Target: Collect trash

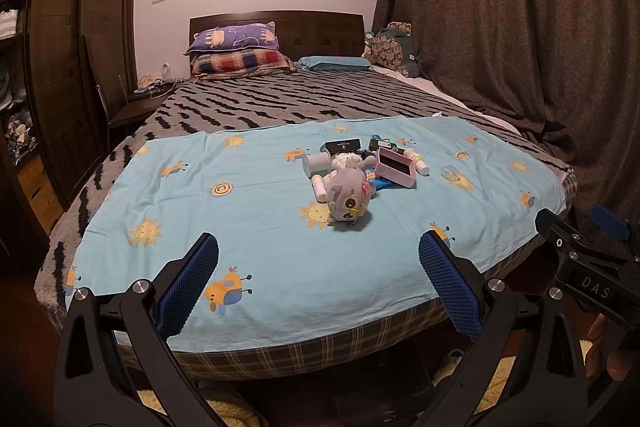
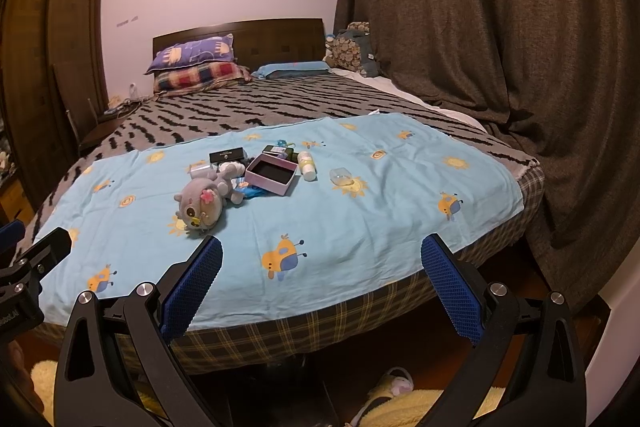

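Each gripper is black, with two angular arms pierced by teardrop cut-outs and pinned by round silver screws. The left gripper (image 1: 318,275) and the right gripper (image 2: 322,277) both end in fingers faced with blue, finely dimpled pads (image 1: 192,283). Beside the left gripper, the right one's black body carries white letters "DAS", and bare brownish skin (image 1: 608,351) shows beneath it

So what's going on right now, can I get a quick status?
Left gripper and right gripper open, holding nothing, short of the bed. Clutter pile untouched on blue sheet. Plush toy lies nearest, in front of the pile.
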The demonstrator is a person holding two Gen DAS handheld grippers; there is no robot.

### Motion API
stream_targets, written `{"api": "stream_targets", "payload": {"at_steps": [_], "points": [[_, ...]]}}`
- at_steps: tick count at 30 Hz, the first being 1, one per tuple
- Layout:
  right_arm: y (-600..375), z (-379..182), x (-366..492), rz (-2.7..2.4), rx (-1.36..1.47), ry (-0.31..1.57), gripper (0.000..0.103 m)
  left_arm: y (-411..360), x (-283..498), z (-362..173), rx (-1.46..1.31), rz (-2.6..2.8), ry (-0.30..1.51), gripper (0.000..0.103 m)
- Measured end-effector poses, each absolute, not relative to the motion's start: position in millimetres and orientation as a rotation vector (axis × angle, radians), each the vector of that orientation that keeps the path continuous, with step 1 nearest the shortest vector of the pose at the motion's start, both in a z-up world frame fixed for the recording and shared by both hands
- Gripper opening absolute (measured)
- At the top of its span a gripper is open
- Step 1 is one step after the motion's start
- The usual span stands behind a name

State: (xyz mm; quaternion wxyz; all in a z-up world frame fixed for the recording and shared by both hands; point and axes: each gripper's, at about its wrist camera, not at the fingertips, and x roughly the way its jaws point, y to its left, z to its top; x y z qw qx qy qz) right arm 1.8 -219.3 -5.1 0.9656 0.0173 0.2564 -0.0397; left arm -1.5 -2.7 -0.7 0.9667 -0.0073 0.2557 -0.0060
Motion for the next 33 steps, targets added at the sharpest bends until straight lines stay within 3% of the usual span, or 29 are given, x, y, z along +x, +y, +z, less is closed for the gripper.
{"api": "stream_targets", "payload": {"at_steps": [33], "points": [[-219.7,-4.4,0.7,-0.075,0.040,0.524,0.100,-2.0,-2.6,-1.2,-0.019,-0.015,0.515,0.095]]}}
